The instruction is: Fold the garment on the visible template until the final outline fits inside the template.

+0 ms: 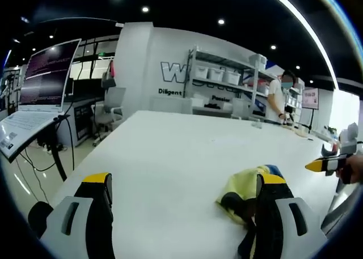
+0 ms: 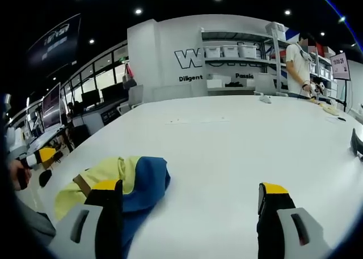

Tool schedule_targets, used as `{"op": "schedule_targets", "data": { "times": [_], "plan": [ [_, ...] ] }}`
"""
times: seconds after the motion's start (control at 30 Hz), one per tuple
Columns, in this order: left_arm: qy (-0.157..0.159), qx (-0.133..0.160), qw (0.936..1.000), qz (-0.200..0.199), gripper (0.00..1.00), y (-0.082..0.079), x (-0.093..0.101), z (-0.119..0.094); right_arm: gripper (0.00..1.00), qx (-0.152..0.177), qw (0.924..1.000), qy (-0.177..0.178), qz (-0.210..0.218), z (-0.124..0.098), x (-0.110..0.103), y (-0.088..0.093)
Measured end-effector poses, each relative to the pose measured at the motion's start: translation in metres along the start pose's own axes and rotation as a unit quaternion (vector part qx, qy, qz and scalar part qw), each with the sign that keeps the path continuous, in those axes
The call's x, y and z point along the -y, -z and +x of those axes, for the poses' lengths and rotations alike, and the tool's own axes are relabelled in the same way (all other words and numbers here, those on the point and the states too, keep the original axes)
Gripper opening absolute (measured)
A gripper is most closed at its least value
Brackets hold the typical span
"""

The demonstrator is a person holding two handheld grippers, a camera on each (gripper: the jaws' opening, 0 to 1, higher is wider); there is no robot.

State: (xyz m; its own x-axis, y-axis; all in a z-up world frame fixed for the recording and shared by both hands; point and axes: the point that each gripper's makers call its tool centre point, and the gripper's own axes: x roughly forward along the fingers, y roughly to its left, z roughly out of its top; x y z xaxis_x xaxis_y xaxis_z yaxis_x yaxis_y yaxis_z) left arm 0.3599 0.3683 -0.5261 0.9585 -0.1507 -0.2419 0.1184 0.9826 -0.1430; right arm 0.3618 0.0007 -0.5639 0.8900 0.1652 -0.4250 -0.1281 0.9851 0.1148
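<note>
Yellow and blue, your one garment (image 2: 122, 182) lies crumpled on the white table (image 2: 227, 151), while both grippers, left gripper (image 1: 184, 205) and right gripper (image 2: 190, 213), hover with fingers (image 1: 99, 199) spread wide, holding nothing, the garment just beside one finger of each.

Both views sit low over the white table (image 1: 181, 157), facing the shelves (image 2: 238, 49); both share the crumpled garment (image 2: 130, 179) close by.

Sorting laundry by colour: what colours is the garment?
Yellow and blue garment, clearest in the right gripper view.
</note>
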Motion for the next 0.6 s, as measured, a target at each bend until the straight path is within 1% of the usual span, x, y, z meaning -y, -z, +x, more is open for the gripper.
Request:
{"op": "schedule_targets", "data": {
  "times": [0.03,0.07,0.1,0.13,0.17,0.2,0.27,0.33,0.37,0.4,0.43,0.47,0.5,0.53,0.6],
  "plan": [
    [0.019,0.004,0.9991,-0.039,0.99,0.0,0.007,0.001,0.98,-0.012,0.9999,-0.001,-0.005,0.0,-0.005,0.004],
    [0.026,0.014,0.9984,-0.048,0.99,-0.004,0.007,0.002,0.98,-0.008,0.9999,-0.008,-0.01,0.002,-0.011,0.003],
    [0.018,0.01,0.9992,-0.034,0.99,-0.003,0.003,0.001,0.98,-0.007,0.9993,-0.027,-0.024,0.004,-0.021,0.002],
    [0.011,0.01,0.9998,-0.016,0.99,-0.003,-0.001,0.001,0.98,-0.005,0.9988,-0.034,-0.034,0.005,-0.026,0.0],
    [0.006,0.011,0.9998,-0.016,0.98,-0.003,-0.002,0.0,0.97,-0.005,0.9984,-0.04,-0.04,0.006,-0.029,0.001],
    [0.003,0.011,0.9996,-0.025,0.98,-0.003,-0.002,0.0,0.98,-0.007,0.9982,-0.043,-0.042,0.007,-0.031,0.002],
    [0.006,0.015,0.999,-0.041,0.98,-0.003,-0.001,-0.002,0.98,-0.004,0.9987,-0.036,-0.037,0.004,-0.028,-0.001],
    [0.012,0.01,0.9995,-0.029,0.98,0.0,0.004,-0.002,0.97,0.021,0.9991,-0.019,-0.032,-0.002,-0.02,-0.009],
    [0.014,0.007,0.9996,-0.025,0.98,0.001,0.005,-0.002,0.97,0.02,0.9991,-0.019,-0.033,-0.003,-0.019,-0.008],
    [0.028,0.003,0.9995,-0.011,0.97,0.002,0.012,0.0,0.97,0.016,0.9994,-0.018,-0.026,-0.002,-0.015,-0.006],
    [0.034,0.011,0.9993,-0.013,0.96,-0.001,0.016,0.0,0.97,0.019,0.9996,-0.02,-0.008,0.0,-0.015,-0.007],
    [0.035,0.021,0.9991,-0.013,0.96,-0.006,0.02,0.001,0.96,0.016,0.9996,-0.025,-0.002,0.002,-0.017,-0.008],
    [0.032,0.023,0.9992,-0.006,0.96,-0.007,0.021,0.001,0.96,0.016,0.9994,-0.031,-0.003,0.003,-0.02,-0.009],
    [0.032,0.013,0.9991,0.024,0.97,-0.004,0.021,0.003,0.95,0.017,0.999,-0.04,-0.009,0.004,-0.025,-0.009],
    [0.045,-0.003,0.9979,0.047,0.96,0.001,0.027,0.004,0.95,0.009,0.9981,-0.051,-0.032,0.002,-0.034,-0.005]
  ]
}}
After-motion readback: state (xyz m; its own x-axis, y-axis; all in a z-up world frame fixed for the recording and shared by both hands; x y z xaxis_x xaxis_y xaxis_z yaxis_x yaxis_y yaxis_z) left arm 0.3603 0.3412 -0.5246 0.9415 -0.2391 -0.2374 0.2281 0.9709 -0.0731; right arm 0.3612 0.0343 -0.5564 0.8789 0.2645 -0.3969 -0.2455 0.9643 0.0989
